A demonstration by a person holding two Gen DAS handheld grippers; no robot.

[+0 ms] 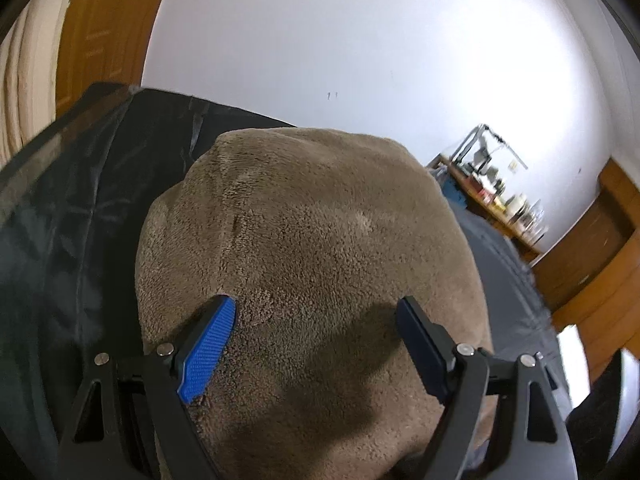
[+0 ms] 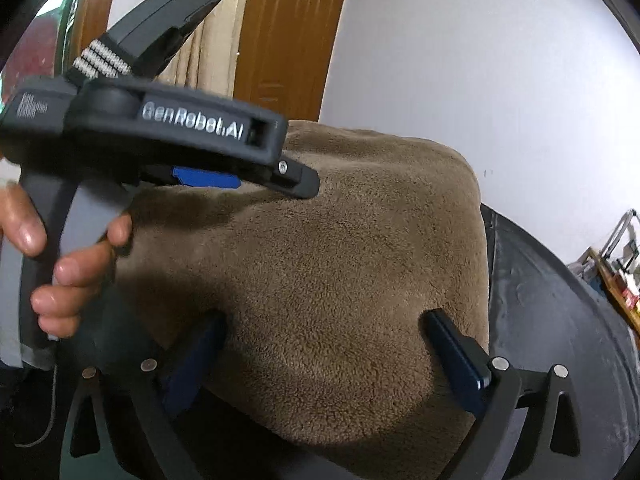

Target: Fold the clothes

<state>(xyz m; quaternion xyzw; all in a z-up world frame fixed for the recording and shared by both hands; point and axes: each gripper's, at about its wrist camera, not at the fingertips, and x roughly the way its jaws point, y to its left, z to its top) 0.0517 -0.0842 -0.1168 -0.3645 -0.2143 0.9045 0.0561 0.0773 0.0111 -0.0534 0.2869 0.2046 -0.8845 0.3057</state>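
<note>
Fleece is what the brown garment [image 1: 312,248] looks to be: a thick, short, nubby pile lying in a compact, rounded rectangular slab on the dark, faintly shiny cover [image 1: 68,216] of a table or bed. It has soft corners and at least one straight, tidy edge on its right side in the right wrist view. Whether it is a finished fold or a half-folded bundle cannot be told, since no sleeve, collar or hem shows clearly.

The left gripper [image 1: 316,320] hovers low over the near part of the cloth with its jaws spread wide and nothing between them; its blue, finely knurled pad [image 1: 208,348] sits just above the pile. The right gripper [image 2: 324,336] is likewise wide apart and empty, over the cloth's near edge. A hand [image 2: 64,264] wraps the left tool's grey handle.

Such cloth should feel light, limp and grippy, not slippery; it will sag and bunch, so a pinch at an edge or corner, through all layers, would hold best.
</note>
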